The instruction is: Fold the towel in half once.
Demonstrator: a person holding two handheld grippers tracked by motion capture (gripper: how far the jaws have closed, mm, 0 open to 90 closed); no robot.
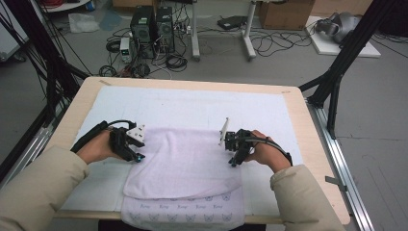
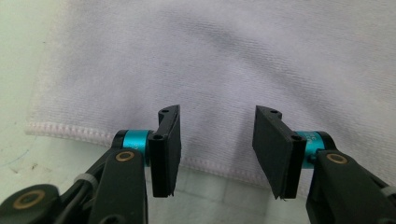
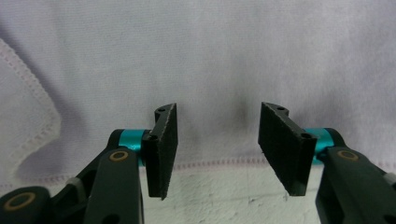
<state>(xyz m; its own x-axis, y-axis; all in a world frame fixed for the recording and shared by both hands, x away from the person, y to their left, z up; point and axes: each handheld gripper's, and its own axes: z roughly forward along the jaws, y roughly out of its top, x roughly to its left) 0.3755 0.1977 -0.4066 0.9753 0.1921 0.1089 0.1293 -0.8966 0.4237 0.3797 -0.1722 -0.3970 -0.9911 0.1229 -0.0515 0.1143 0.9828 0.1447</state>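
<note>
Right now the person is working a pale lilac towel (image 1: 185, 161), which is lying folded in the lower middle of the high view on a white mat (image 1: 202, 108) that covers the wooden table (image 1: 315, 144). Its lower layer, printed with small motifs, is hanging over the near table edge at the bottom of the frame.

The left gripper (image 1: 136, 157) is sitting at the towel's left edge and the right gripper (image 1: 234, 162) at its right edge. In the left gripper view the two pads are standing apart with nothing pinched, the stitched hem (image 2: 70, 131) running just beneath them. The right gripper view is showing the same: jaws parted over the cloth, the hem (image 3: 219, 162) passing between them, no fabric caught.

The risk, as I judge it, is in the bite. If the pads are closing on only the top layer, the fold could peel open when lifted. If one side is catching hem and the other missing, the towel may be dragged askew. The overhanging part could also pull the cloth toward the bottom of the frame.
</note>
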